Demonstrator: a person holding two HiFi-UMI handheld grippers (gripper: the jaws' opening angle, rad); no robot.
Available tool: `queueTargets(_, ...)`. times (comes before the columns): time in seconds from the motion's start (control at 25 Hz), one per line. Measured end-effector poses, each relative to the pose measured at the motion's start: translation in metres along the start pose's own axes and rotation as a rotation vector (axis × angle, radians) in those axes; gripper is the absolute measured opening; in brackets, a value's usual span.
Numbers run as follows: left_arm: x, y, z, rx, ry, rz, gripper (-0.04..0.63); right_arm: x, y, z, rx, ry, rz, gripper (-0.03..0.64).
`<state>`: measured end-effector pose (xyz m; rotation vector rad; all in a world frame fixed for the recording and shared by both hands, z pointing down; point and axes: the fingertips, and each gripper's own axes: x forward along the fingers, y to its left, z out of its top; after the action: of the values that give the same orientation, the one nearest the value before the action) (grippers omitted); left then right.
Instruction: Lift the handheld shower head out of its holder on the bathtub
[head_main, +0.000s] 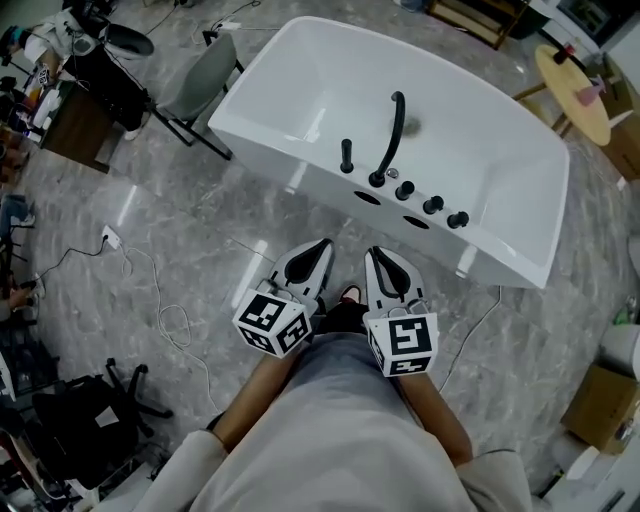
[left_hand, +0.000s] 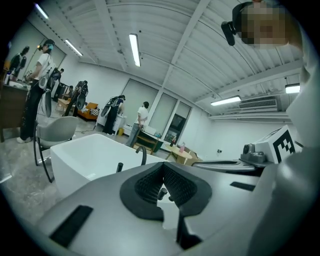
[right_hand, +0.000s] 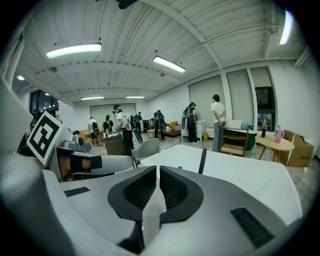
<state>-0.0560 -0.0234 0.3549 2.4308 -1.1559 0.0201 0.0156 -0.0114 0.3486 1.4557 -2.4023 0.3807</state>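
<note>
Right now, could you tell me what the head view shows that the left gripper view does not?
Only the head view: a power strip and its white cable. Only the left gripper view: ceiling lights and people standing. Both: the white bathtub, its curved black spout and the handheld shower head.

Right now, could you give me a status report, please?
Left gripper and right gripper both shut, empty, short of the bathtub. Handheld shower head upright in place, untouched. Nothing between; curved spout close beside it.
</note>
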Motion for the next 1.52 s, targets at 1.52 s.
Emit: queueTargets(1.52,0.186,0.154,-0.08,0.115,0.118,0.148,0.008,0.16,-0.099,-0.03,0.246,0.089,-0.122,0.023)
